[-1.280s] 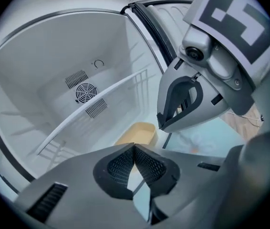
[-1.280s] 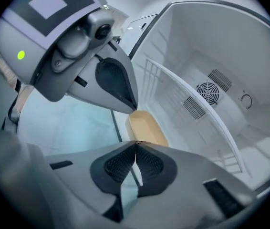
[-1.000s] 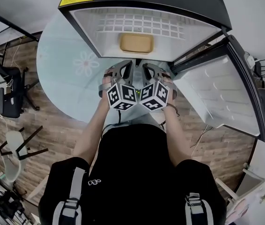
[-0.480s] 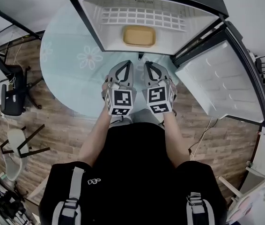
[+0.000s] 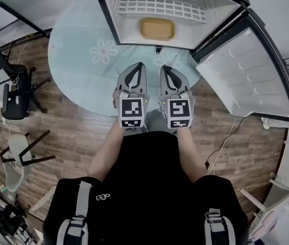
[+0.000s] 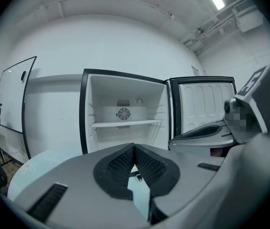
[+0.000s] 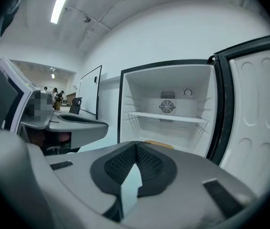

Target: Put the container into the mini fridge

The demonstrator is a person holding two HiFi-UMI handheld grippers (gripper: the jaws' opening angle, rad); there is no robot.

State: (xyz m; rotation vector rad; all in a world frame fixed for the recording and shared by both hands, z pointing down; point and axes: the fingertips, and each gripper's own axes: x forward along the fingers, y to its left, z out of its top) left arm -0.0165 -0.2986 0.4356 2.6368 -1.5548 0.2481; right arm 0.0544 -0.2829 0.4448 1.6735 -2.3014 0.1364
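Note:
The tan container [image 5: 157, 28] lies inside the open mini fridge [image 5: 115, 14], on its floor below the wire shelf [image 5: 160, 6]; a sliver of the container [image 7: 160, 144] shows above my right jaws. My left gripper [image 5: 141, 65] and right gripper [image 5: 163, 68] are held side by side over the table in front of the fridge, apart from it. Both are shut and empty, their pads meeting at the tips. The left gripper [image 6: 134, 146] faces the fridge [image 6: 125, 113], and so does the right gripper [image 7: 136, 143].
The fridge door [image 5: 251, 75] stands swung open to the right. The fridge sits on a round pale table [image 5: 78, 60] with flower prints. Chairs [image 5: 11, 101] stand on the wooden floor to the left. A whiteboard [image 6: 11, 99] stands left of the fridge.
Both grippers have drawn back from the fridge opening toward the person and risen. They have rolled so that their marker cubes face up. The container stays in the fridge.

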